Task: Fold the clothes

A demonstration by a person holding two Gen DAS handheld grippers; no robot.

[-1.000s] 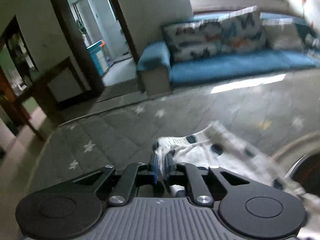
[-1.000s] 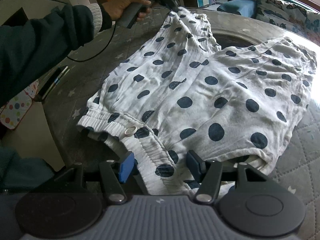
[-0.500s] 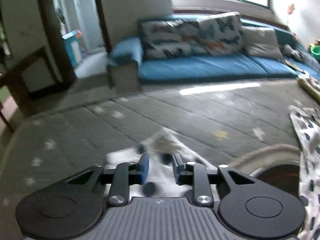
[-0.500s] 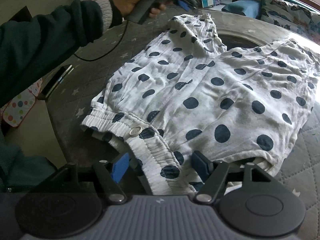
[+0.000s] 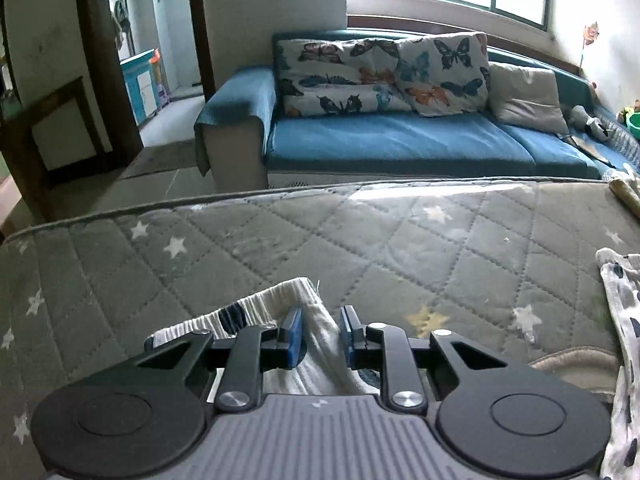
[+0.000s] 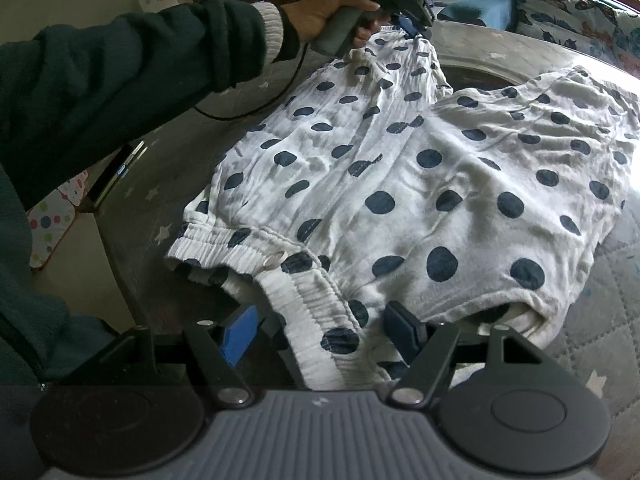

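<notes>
White shorts with dark polka dots (image 6: 400,184) lie spread on a grey quilted star-print mat (image 5: 320,240). My right gripper (image 6: 322,332) is open at the near edge, and the elastic waistband (image 6: 312,296) runs loosely between its blue pads. At the far end of one leg my left gripper (image 6: 412,20) sits in a hand (image 6: 320,20) with a dark sleeve (image 6: 120,92). In the left wrist view the left gripper (image 5: 320,336) has its pads a little apart, with a ridge of the leg's hem (image 5: 256,308) lying between them. The other leg (image 5: 624,292) shows at the right.
A blue sofa (image 5: 400,140) with butterfly cushions (image 5: 380,72) stands beyond the mat's far edge, and a doorway (image 5: 152,64) opens at the left. A round rim (image 5: 572,360) shows under the mat. A dark flat device (image 6: 116,172) lies at the mat's left edge.
The left gripper went from shut on the leg's hem to pads apart and swung across the mat, bunching that leg. The right jaws widened a little around the waistband.
</notes>
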